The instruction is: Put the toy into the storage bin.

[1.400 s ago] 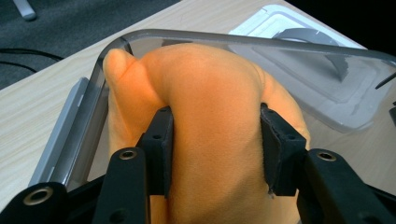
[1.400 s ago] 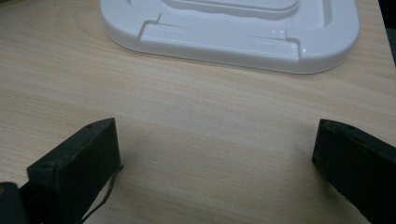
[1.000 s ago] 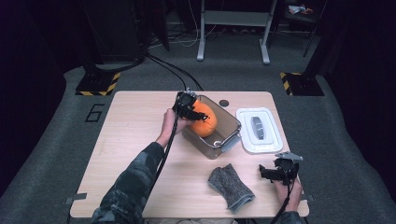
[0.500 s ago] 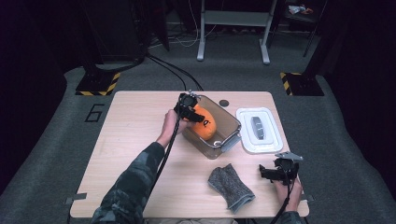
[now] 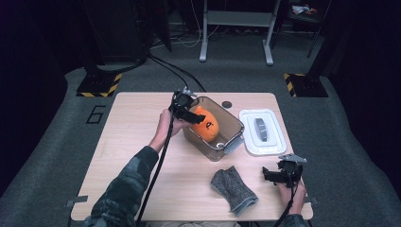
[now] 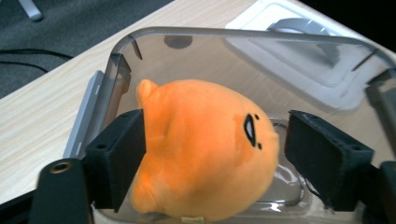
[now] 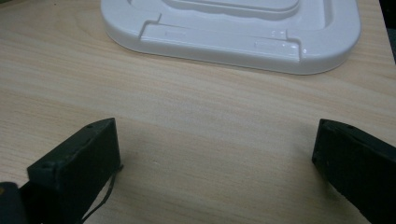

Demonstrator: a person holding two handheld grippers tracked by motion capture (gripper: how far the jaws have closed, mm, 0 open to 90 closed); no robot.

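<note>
Nothing has shifted: our left gripper (image 5: 196, 117) hangs in the box (image 5: 235, 127), jaws parted around the toy (image 6: 205, 144). Our right gripper (image 7: 215, 172) gapes empty over the table (image 5: 137, 142).

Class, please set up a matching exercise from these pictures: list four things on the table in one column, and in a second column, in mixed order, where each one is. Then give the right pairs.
Things:
1. orange plush toy
2. white lid
3. grey glove
4. right gripper

Places:
A. flat on the table near the front edge, left of the right gripper
B. inside the clear container, between the jaws of the left gripper
C. low over bare wood, jaws wide apart
D. flat on the table just right of the clear container

Pairs: 1-B, 2-D, 3-A, 4-C
</note>
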